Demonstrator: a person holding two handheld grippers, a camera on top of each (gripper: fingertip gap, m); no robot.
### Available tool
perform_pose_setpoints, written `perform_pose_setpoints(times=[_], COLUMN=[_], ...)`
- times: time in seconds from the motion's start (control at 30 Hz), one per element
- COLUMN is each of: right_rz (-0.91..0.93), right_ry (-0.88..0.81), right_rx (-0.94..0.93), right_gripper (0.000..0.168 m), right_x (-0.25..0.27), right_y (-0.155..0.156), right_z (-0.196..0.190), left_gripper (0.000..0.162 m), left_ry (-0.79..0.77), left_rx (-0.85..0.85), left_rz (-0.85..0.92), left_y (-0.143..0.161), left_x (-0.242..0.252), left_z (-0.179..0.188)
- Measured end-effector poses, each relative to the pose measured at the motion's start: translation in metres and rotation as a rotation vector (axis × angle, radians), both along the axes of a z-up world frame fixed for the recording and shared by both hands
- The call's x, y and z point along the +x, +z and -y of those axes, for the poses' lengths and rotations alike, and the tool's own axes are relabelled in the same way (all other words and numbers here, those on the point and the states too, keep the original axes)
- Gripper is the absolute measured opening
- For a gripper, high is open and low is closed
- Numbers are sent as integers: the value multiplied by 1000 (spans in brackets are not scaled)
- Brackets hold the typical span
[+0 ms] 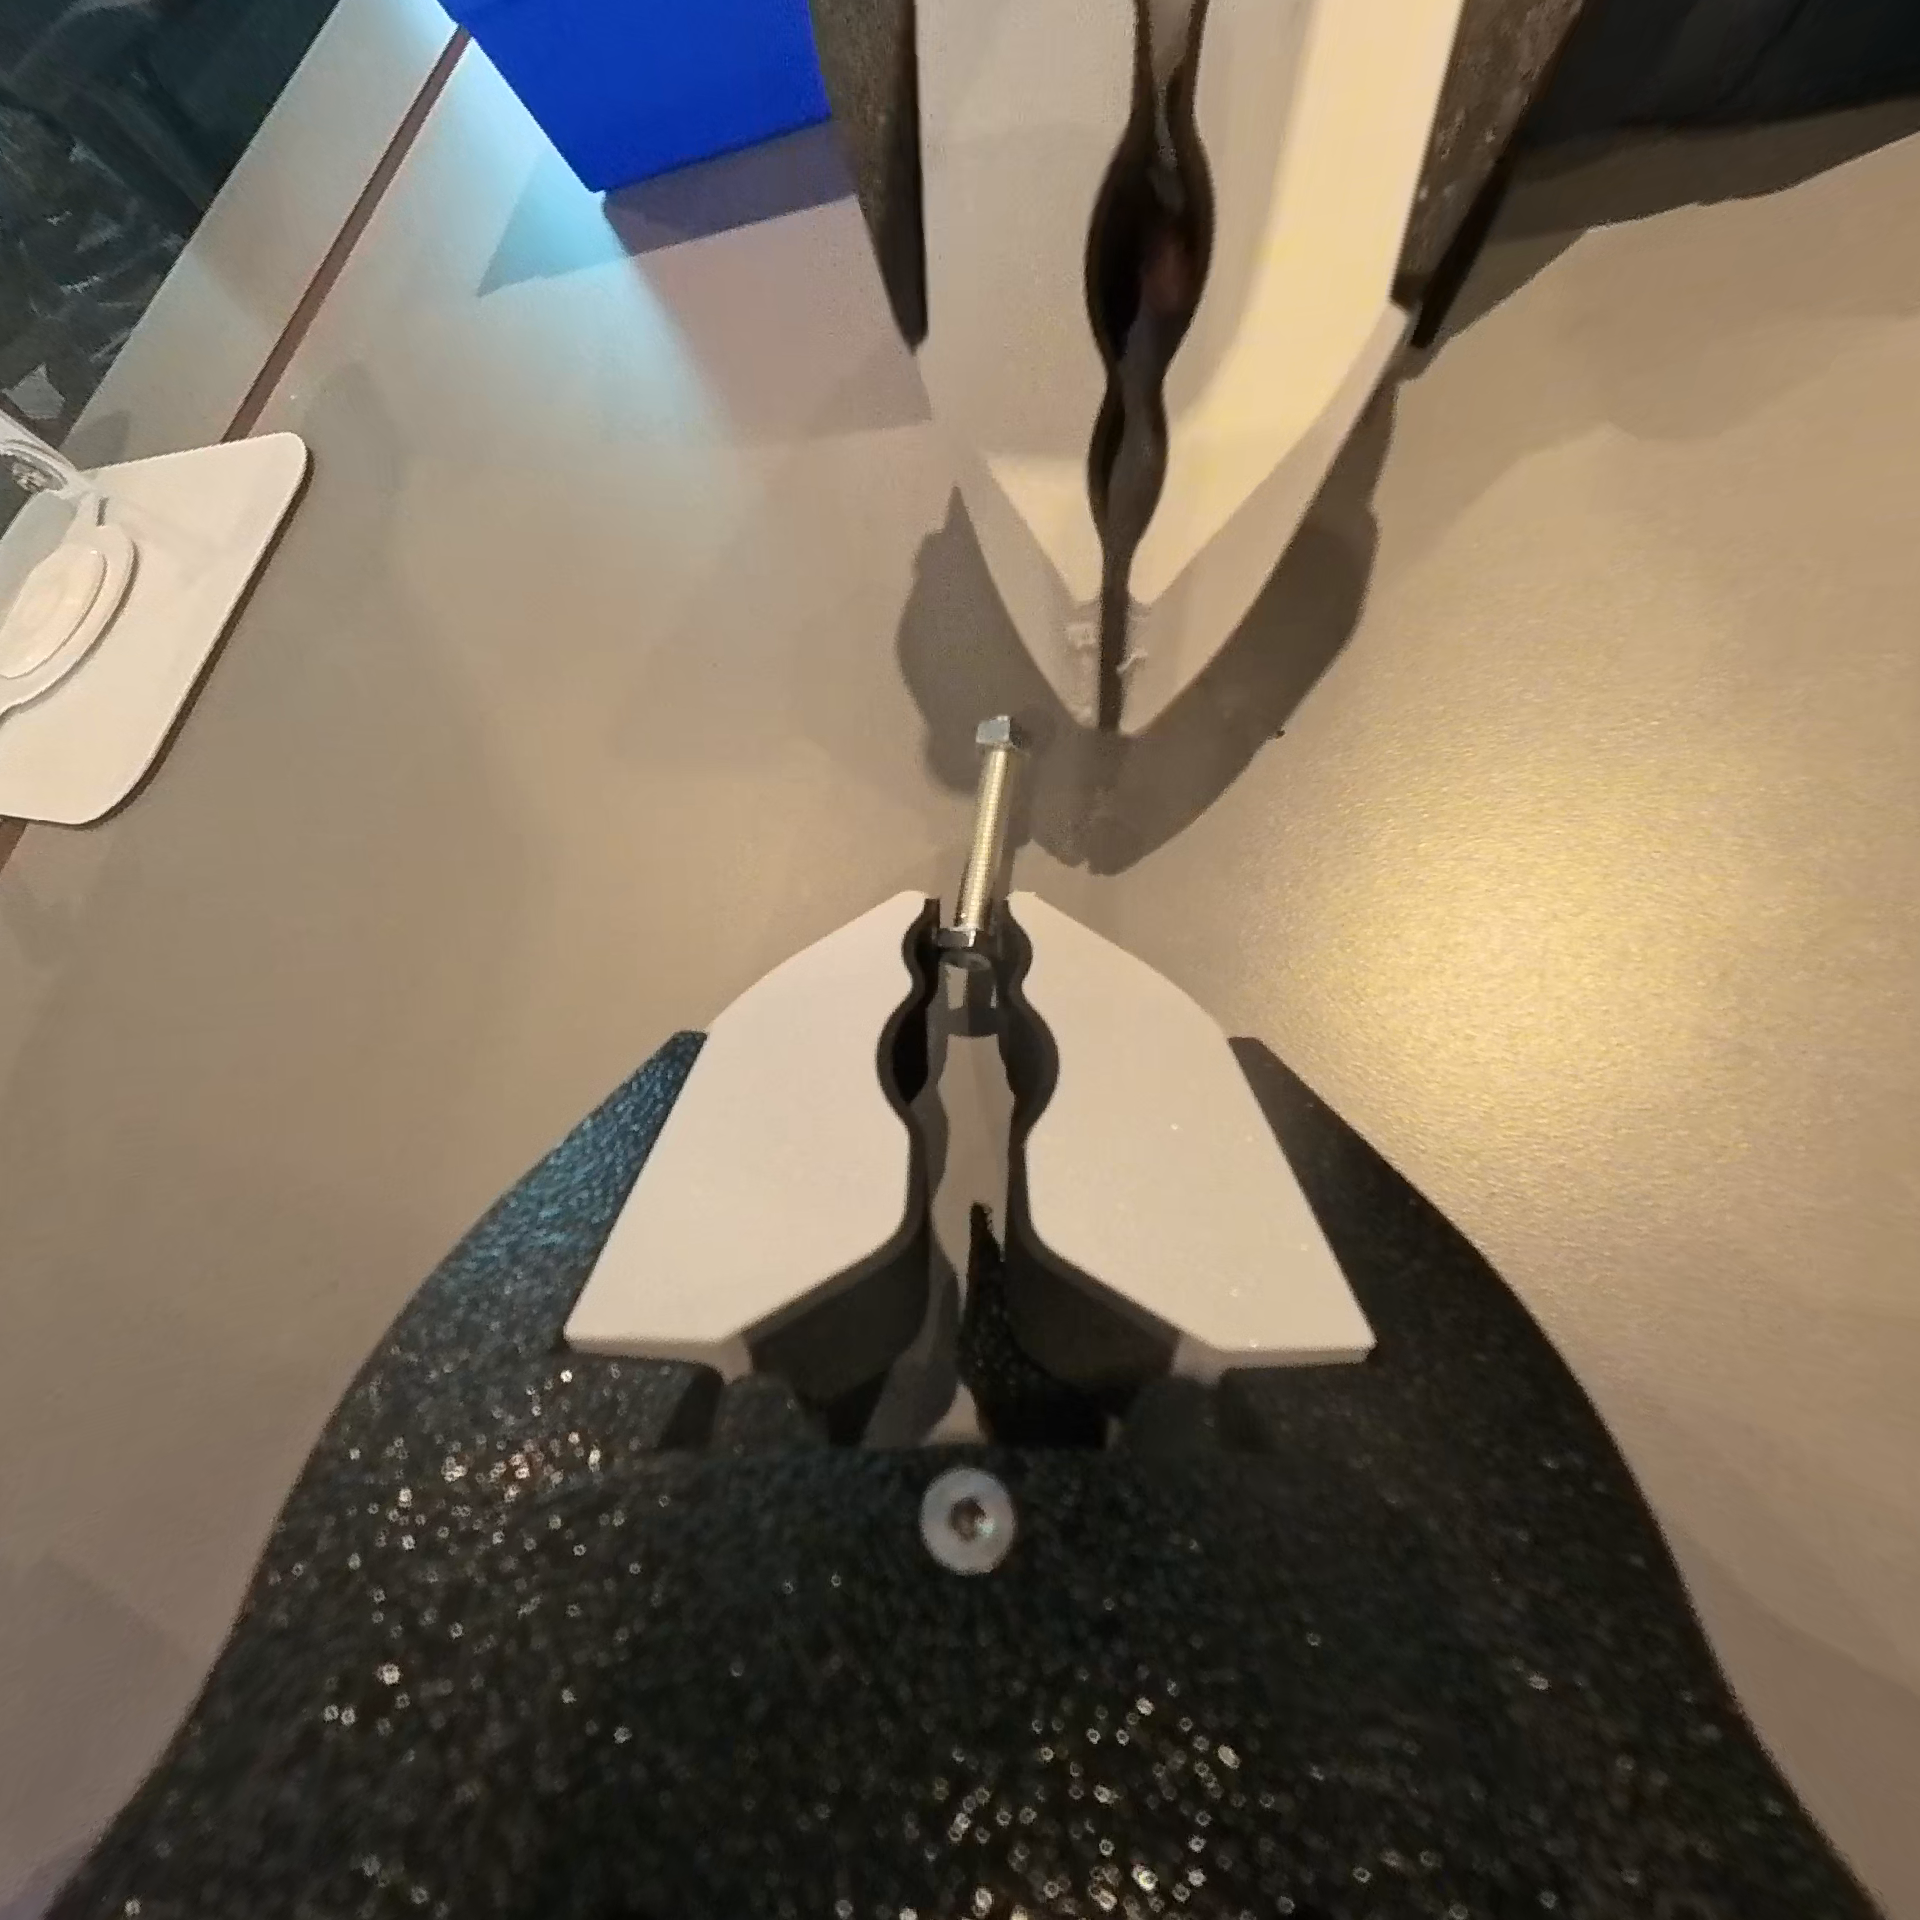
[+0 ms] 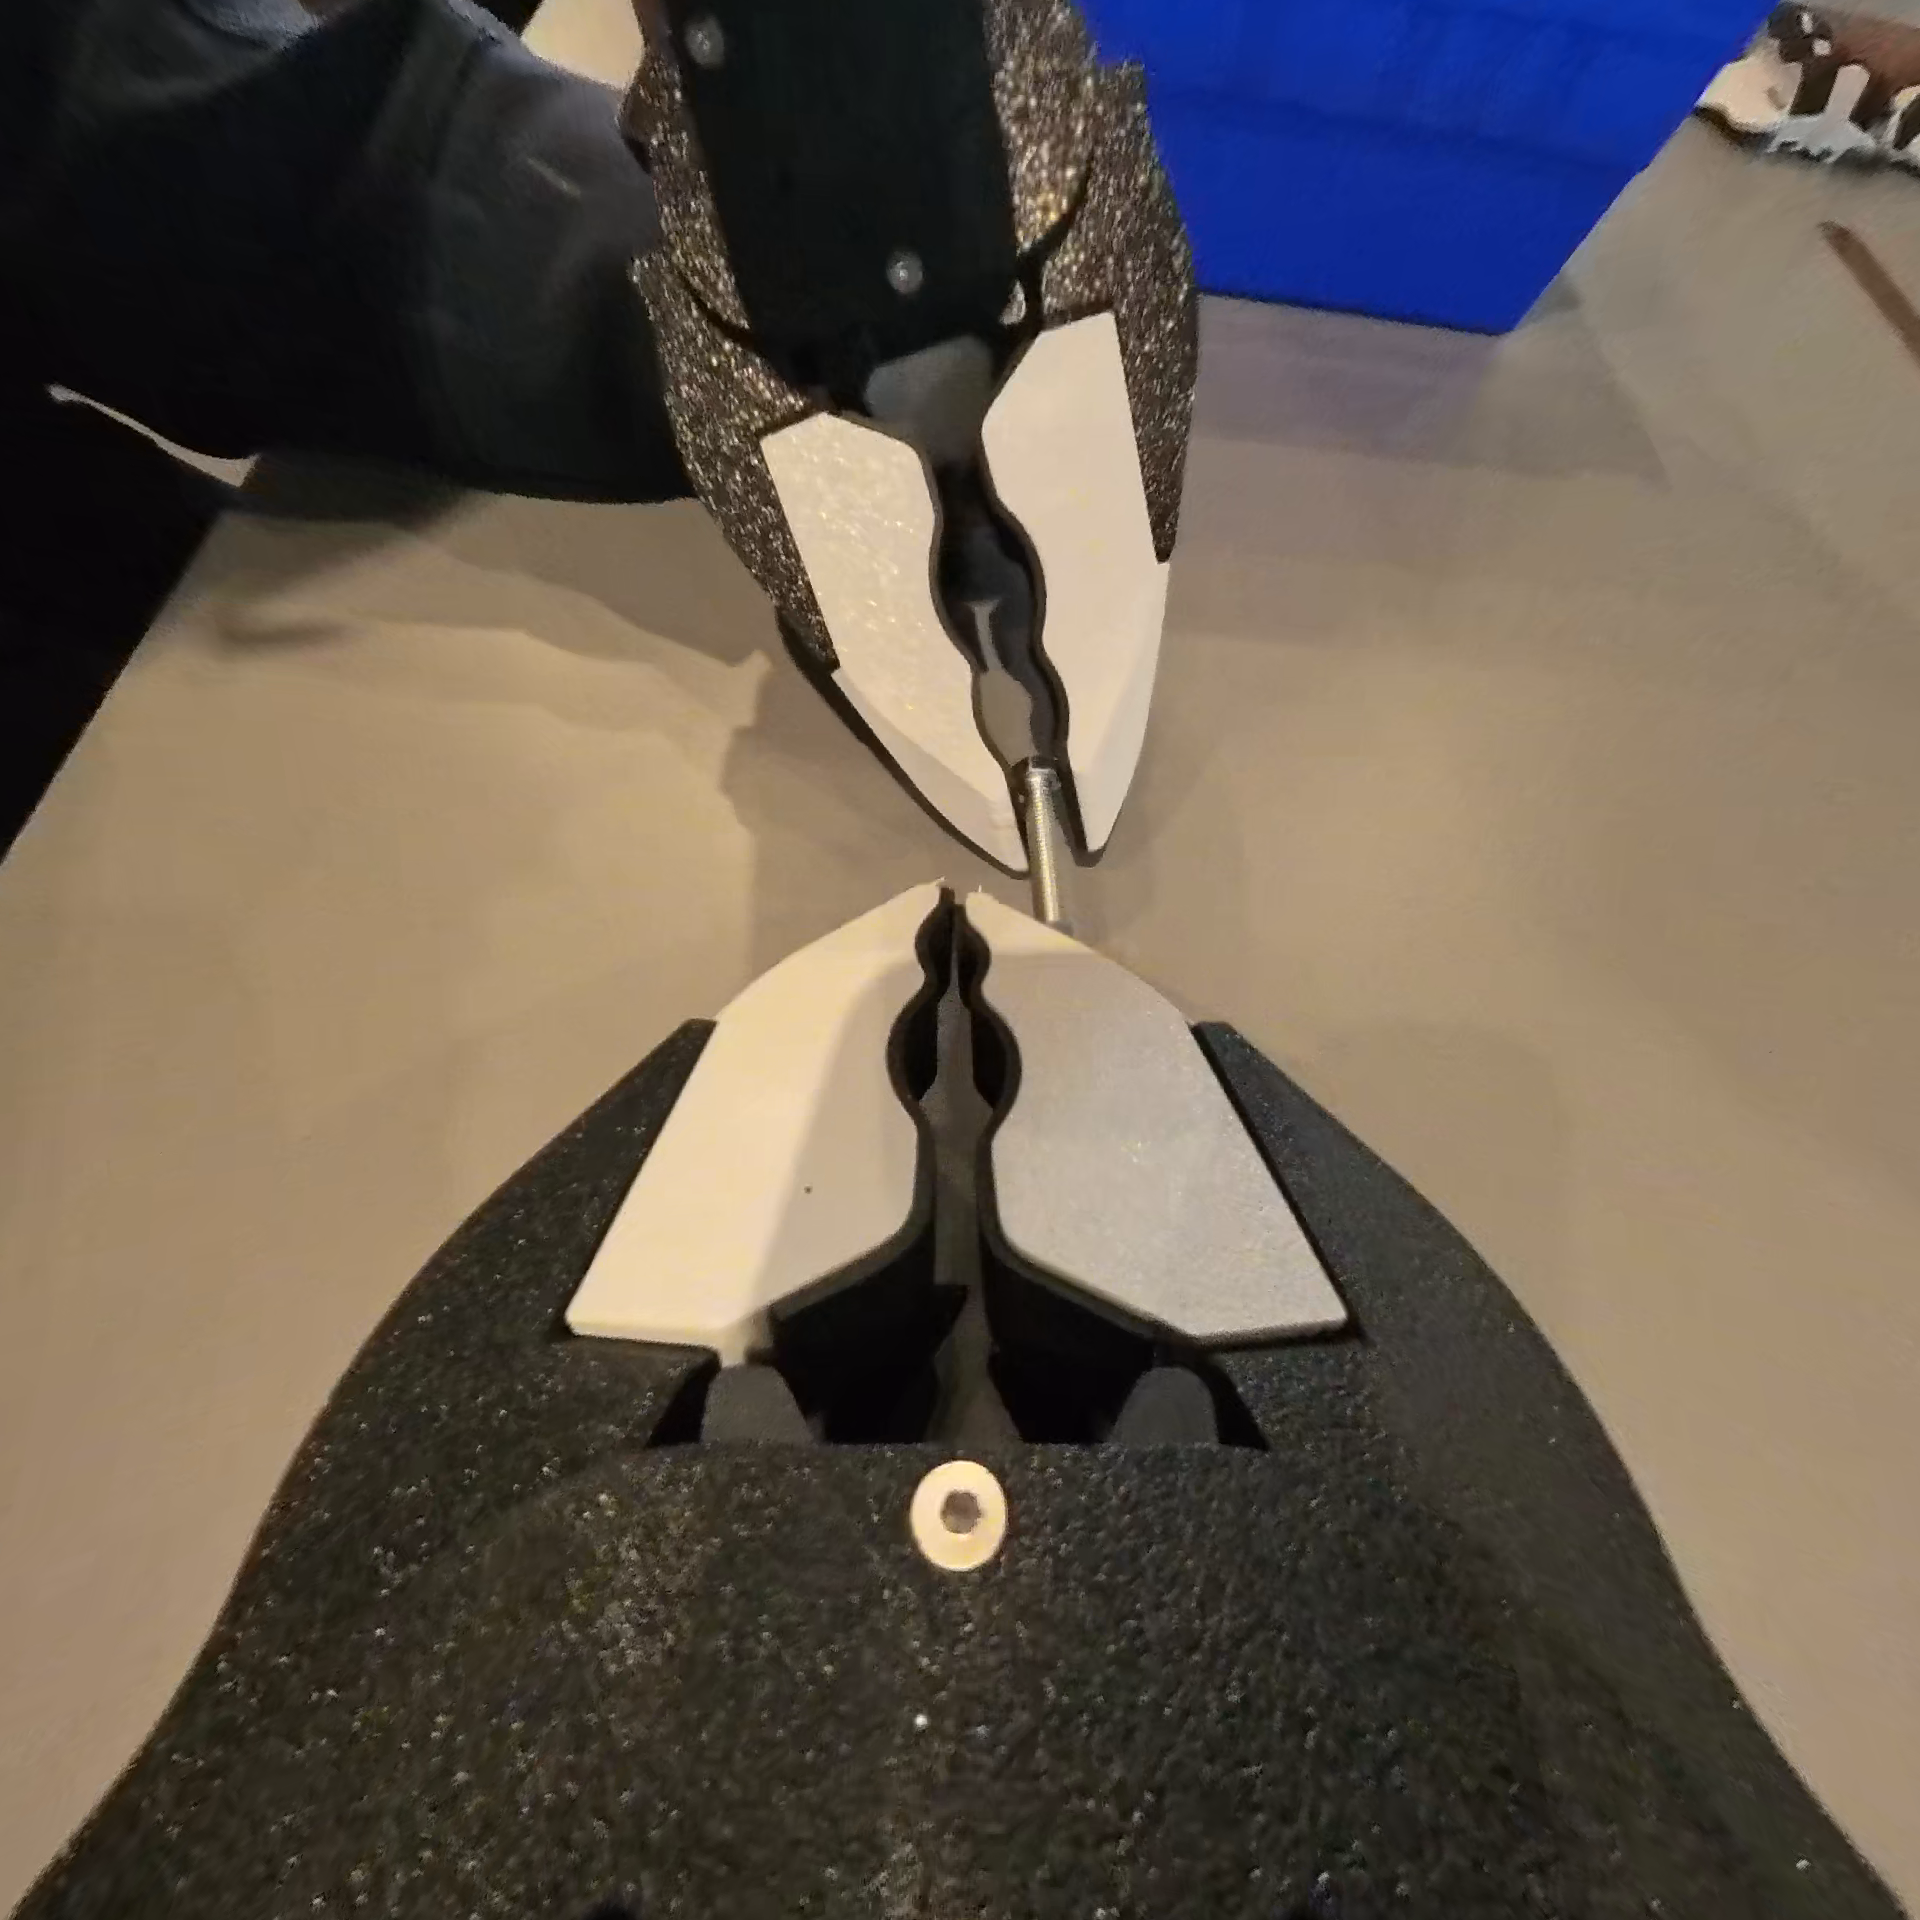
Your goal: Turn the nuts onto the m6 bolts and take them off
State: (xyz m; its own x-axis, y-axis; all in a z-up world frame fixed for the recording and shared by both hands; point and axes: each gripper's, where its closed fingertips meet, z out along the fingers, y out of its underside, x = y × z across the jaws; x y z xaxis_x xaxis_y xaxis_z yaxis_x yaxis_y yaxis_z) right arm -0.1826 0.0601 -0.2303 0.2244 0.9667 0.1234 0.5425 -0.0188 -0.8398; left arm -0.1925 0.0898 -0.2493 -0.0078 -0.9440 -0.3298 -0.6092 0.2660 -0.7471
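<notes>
A silver M6 bolt (image 1: 982,831) sticks forward out of my left gripper (image 1: 968,920), with its hex head at the far end just above the beige table (image 1: 520,935). A nut (image 1: 954,941) sits on the bolt's near end, in the first notch between the left fingertips, and the left gripper is shut on it. My right gripper (image 1: 1112,717) comes in from the far side, shut, its tips just right of the bolt head and apart from it. In the right wrist view the right gripper (image 2: 956,896) is shut with nothing visible in it, and the bolt (image 2: 1042,852) points from the left gripper (image 2: 1044,821) past its right fingertip.
A blue box (image 1: 644,83) stands at the back of the table and shows in the right wrist view too (image 2: 1403,156). A white mat (image 1: 156,623) with a clear glass item lies at the left table edge. A black-gloved hand (image 2: 312,260) holds the left gripper.
</notes>
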Motion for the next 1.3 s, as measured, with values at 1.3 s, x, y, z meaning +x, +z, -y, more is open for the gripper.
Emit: perform_pose_setpoints(times=[1.3], right_rz=[-9], right_ry=[-26], right_rx=[74], right_gripper=[14], right_x=[3], right_y=[0], right_z=[-6], left_gripper=[10], left_ry=[-14], left_rx=[-10], left_rz=[0], left_y=[0], left_x=[0], left_z=[2])
